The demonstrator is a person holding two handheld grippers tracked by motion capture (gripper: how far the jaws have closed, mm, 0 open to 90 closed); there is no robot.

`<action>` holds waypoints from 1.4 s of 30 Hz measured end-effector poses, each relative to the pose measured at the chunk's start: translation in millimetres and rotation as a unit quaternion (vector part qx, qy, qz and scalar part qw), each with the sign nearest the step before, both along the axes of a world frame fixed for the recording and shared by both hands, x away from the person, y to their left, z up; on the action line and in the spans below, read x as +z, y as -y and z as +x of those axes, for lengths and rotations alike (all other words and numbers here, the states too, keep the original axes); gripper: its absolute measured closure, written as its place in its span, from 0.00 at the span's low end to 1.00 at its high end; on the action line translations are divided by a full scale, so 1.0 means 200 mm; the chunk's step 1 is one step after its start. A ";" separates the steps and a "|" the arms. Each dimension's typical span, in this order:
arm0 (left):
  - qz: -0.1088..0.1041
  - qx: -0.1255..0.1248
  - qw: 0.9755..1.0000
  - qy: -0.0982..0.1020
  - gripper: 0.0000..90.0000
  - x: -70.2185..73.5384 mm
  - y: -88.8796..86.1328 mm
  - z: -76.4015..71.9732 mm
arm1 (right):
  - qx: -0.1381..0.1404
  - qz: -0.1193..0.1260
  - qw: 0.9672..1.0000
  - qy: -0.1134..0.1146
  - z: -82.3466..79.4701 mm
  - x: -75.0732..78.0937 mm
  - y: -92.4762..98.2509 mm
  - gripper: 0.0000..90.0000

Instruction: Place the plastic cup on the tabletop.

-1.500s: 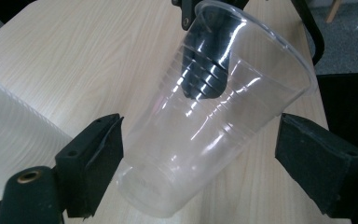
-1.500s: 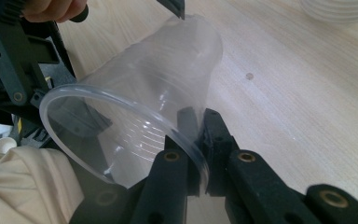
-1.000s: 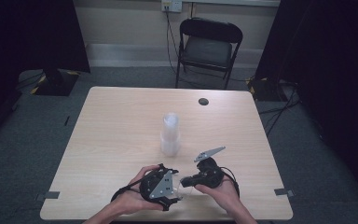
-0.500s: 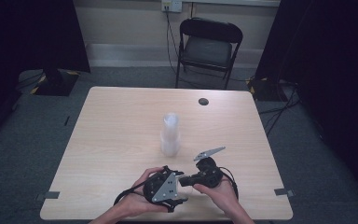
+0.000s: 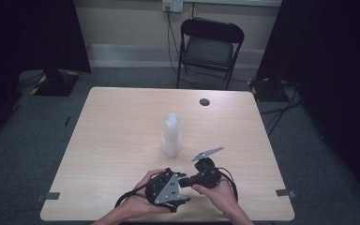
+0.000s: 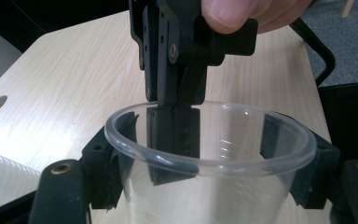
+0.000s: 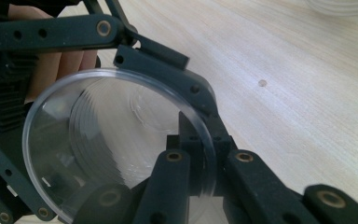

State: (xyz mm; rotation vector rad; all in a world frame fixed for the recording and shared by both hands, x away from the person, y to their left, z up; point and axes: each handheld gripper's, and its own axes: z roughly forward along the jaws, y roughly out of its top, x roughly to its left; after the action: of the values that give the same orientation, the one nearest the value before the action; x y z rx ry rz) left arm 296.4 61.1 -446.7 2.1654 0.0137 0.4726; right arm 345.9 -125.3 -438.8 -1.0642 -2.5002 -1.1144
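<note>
A clear plastic cup (image 6: pixel 214 186) sits between the two jaws of my left gripper (image 6: pixel 205 163), whose pads touch its sides. These jaws have just been closing on it. My right gripper (image 6: pixel 172 116) comes in from above and is shut on the cup's rim (image 7: pixel 205 163). In the right gripper view the cup's mouth (image 7: pixel 98 140) faces the camera, and the left gripper's arms wrap around it. In the high view both grippers (image 5: pixel 183 180) meet near the table's front edge, each held in a hand.
A stack of clear cups (image 5: pixel 171 136) stands upright at the table's middle, just beyond the hands. A dark round grommet (image 5: pixel 204 101) sits near the far edge. A black folding chair (image 5: pixel 208 47) stands behind the table (image 5: pixel 112 122).
Both hands stay together at the table's front edge. The left gripper has shifted only slightly.
</note>
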 end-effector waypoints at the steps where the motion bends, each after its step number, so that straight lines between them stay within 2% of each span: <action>1: -0.001 0.001 1.000 0.000 0.31 0.00 0.00 0.00 | -0.001 -0.002 1.000 0.001 0.00 0.00 0.00 0.98; 6: -0.028 0.007 0.999 -0.035 0.32 0.01 -0.02 0.03 | -0.008 -0.001 1.000 0.007 0.00 0.00 0.00 0.92; 8: -0.028 0.012 0.999 -0.035 0.32 0.00 -0.02 0.03 | -0.013 -0.002 1.000 0.010 -0.01 0.00 0.00 0.89; 10: -0.035 0.015 0.999 -0.029 0.32 -0.01 -0.02 0.03 | -0.020 -0.006 1.000 0.014 0.00 0.00 0.01 0.81; 13: -0.051 0.024 0.998 -0.041 0.31 -0.02 -0.03 0.03 | -0.032 0.002 0.999 0.021 0.00 0.01 0.03 0.80; 16: -0.055 0.030 0.997 -0.053 0.31 -0.03 -0.04 0.04 | -0.038 0.006 0.999 0.031 -0.01 0.02 0.04 0.77; 17: -0.054 0.033 0.997 -0.051 0.31 -0.02 -0.04 0.05 | -0.041 0.008 0.999 0.034 -0.01 0.02 0.04 0.77; 20: -0.072 0.048 0.994 -0.062 0.31 -0.02 -0.05 0.06 | -0.044 0.015 0.998 0.041 -0.01 0.03 0.05 0.76; 24: -0.086 0.063 0.991 -0.077 0.31 -0.03 -0.07 0.07 | -0.046 0.027 0.997 0.050 0.00 0.03 0.07 0.72; 30: -0.094 0.080 0.989 -0.077 0.31 -0.03 -0.09 0.09 | -0.051 0.057 0.995 0.072 0.00 0.04 0.09 0.71; 32: -0.096 0.088 0.988 -0.082 0.31 -0.03 -0.10 0.10 | -0.055 0.059 0.993 0.081 0.00 0.05 0.10 0.71; 34: -0.109 0.097 0.985 -0.090 0.31 -0.02 -0.11 0.11 | -0.057 0.071 0.992 0.090 0.00 0.05 0.11 0.71; 35: -0.106 0.099 0.986 -0.087 0.31 -0.02 -0.12 0.12 | -0.061 0.074 0.991 0.094 0.00 0.06 0.12 0.71; 38: -0.110 0.109 0.984 -0.089 0.31 -0.02 -0.15 0.13 | -0.069 0.089 0.988 0.105 0.00 0.07 0.13 0.72; 42: -0.125 0.123 0.980 -0.093 0.31 -0.01 -0.18 0.15 | -0.071 0.112 0.985 0.115 0.01 0.08 0.15 0.71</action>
State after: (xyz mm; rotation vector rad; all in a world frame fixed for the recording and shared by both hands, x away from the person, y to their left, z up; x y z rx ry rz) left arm 326.8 96.3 -448.8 1.9597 0.4268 0.3816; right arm 347.0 -154.8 -423.7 -1.1202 -2.4173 -1.5998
